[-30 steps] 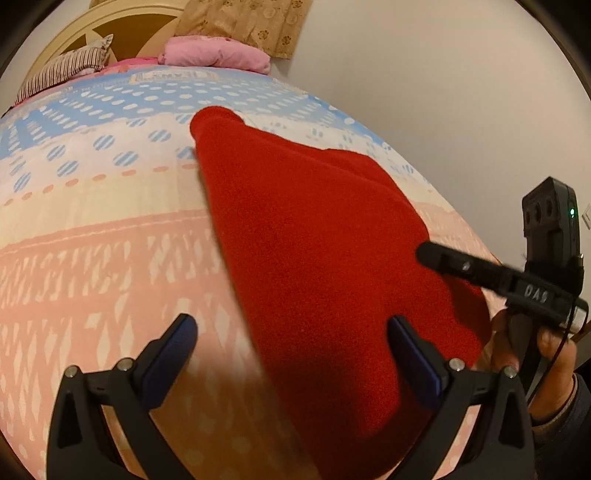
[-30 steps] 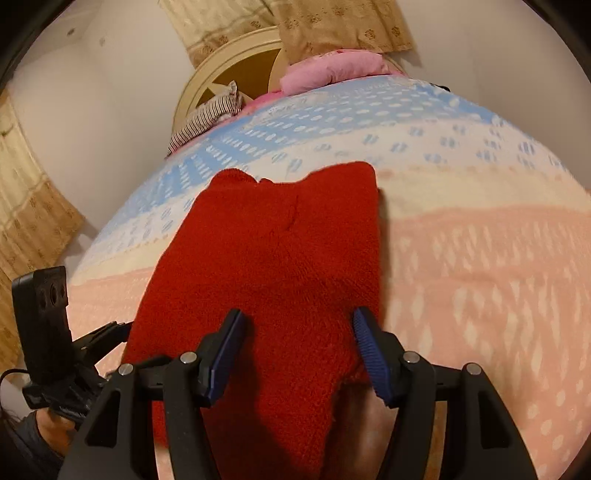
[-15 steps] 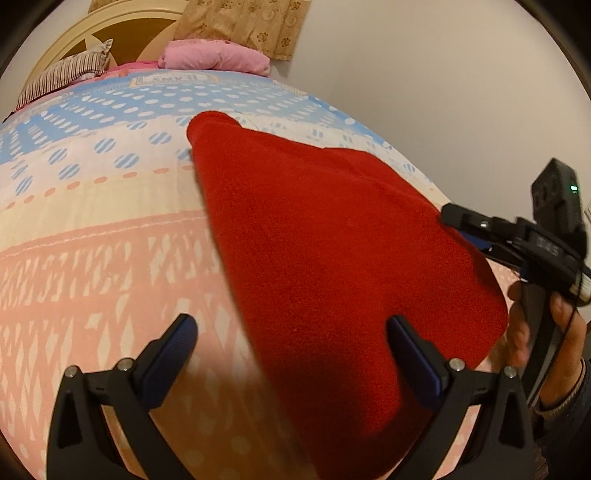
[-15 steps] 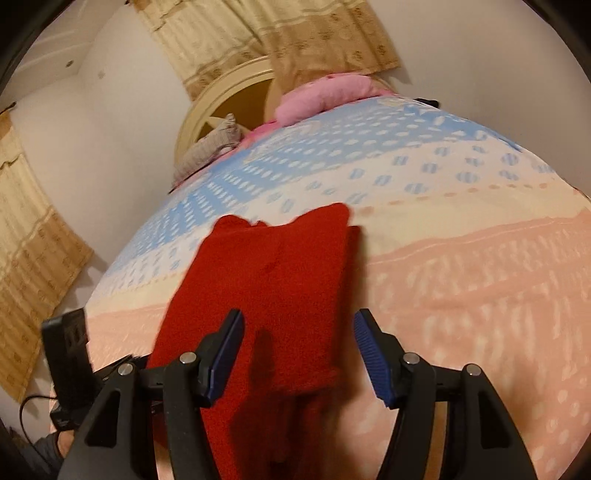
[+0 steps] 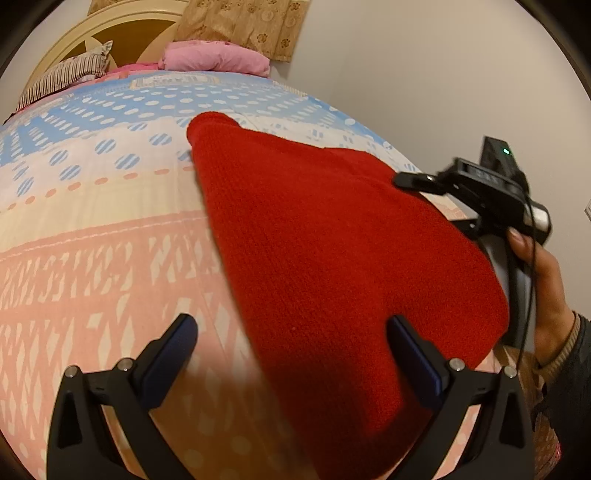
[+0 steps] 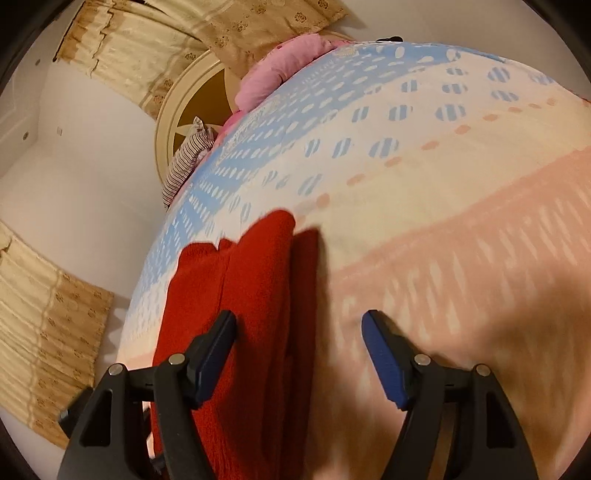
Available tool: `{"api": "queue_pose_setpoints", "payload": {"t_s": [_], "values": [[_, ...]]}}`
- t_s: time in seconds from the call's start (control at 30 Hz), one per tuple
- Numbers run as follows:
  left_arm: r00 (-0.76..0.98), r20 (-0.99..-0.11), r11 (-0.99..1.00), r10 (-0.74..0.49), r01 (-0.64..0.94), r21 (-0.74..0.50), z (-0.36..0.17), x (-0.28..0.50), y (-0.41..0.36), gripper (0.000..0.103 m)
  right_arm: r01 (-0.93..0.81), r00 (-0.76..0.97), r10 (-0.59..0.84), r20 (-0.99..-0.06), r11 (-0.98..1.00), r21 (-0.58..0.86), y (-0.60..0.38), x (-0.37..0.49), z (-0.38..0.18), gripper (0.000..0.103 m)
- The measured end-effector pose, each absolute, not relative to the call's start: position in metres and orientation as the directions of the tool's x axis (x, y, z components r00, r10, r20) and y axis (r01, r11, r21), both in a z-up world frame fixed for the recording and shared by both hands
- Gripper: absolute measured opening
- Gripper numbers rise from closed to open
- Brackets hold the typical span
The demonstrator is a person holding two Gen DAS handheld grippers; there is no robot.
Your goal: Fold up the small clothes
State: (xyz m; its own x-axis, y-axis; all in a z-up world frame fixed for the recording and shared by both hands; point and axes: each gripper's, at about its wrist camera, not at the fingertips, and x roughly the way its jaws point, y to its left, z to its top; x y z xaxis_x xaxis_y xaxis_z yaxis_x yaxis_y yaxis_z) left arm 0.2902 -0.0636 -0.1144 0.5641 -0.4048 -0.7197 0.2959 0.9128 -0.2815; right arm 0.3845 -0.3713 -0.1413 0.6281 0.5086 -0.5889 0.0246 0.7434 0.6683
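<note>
A red knitted garment (image 5: 332, 251) lies flat on the patterned bedspread (image 5: 92, 258). My left gripper (image 5: 291, 332) is open and empty, hovering over the garment's near left edge. In the right wrist view the garment (image 6: 251, 314) lies at lower left, folded lengthwise with a narrow strip showing beside it. My right gripper (image 6: 299, 332) is open and empty above the garment's right edge. The right gripper also shows in the left wrist view (image 5: 480, 181), raised off the garment's right side, held in a hand.
A pink pillow (image 5: 214, 59) and a striped pillow (image 5: 62, 77) lie at the cream headboard (image 5: 122, 22). A white wall (image 5: 424, 74) runs along the bed's right side. Curtains (image 6: 48, 325) hang left in the right wrist view.
My right gripper has lifted off the garment and swung up and to the right, tilting its view. The left gripper has stayed in place. The garment lies still.
</note>
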Motion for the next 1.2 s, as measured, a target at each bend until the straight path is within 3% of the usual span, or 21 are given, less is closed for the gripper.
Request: {"api": "queue_pose_setpoints", "payload": {"t_s": [0.43,0.53,0.6,0.67,0.77,0.83,0.93,1.2], "values": [[0.552,-0.68,0.876,-0.483,0.294,-0.383,-0.115,0.292,-0.052,0.103,-0.088,0.558,0.604,-0.57,0.725,0.683,-0.337,0.424,-0.143,0.066],[0.545,-0.643,0.84,-0.538,0.289,-0.459,-0.117,0.294,-0.042,0.103,-0.091,0.55,0.61,-0.57,0.723,0.685,-0.331,0.428,-0.146,0.053],[0.544,-0.631,0.83,-0.552,0.287,-0.479,-0.118,0.294,-0.041,0.102,-0.079,0.55,0.626,-0.553,0.697,0.712,-0.335,0.43,-0.152,0.038],[0.547,-0.637,0.836,-0.543,0.284,-0.469,-0.117,0.294,-0.043,0.101,-0.071,0.55,0.647,-0.528,0.666,0.743,-0.34,0.428,-0.157,0.036],[0.546,-0.656,0.852,-0.521,0.287,-0.438,-0.114,0.294,-0.051,0.087,-0.085,0.554,0.635,-0.538,0.686,0.723,-0.333,0.423,-0.154,0.034],[0.514,-0.654,0.831,-0.555,0.307,-0.464,-0.113,0.294,-0.054,0.056,-0.085,0.559,0.633,-0.536,0.686,0.722,-0.331,0.421,-0.153,0.032],[0.524,-0.665,0.846,-0.532,0.292,-0.447,-0.106,0.286,-0.053,0.045,-0.087,0.569,0.642,-0.514,0.668,0.739,-0.332,0.414,-0.151,0.031],[0.608,-0.643,0.885,-0.465,0.314,-0.343,-0.064,0.235,-0.043,0.04,-0.144,0.565,0.692,-0.449,0.619,0.772,-0.312,0.385,-0.132,0.03]]}}
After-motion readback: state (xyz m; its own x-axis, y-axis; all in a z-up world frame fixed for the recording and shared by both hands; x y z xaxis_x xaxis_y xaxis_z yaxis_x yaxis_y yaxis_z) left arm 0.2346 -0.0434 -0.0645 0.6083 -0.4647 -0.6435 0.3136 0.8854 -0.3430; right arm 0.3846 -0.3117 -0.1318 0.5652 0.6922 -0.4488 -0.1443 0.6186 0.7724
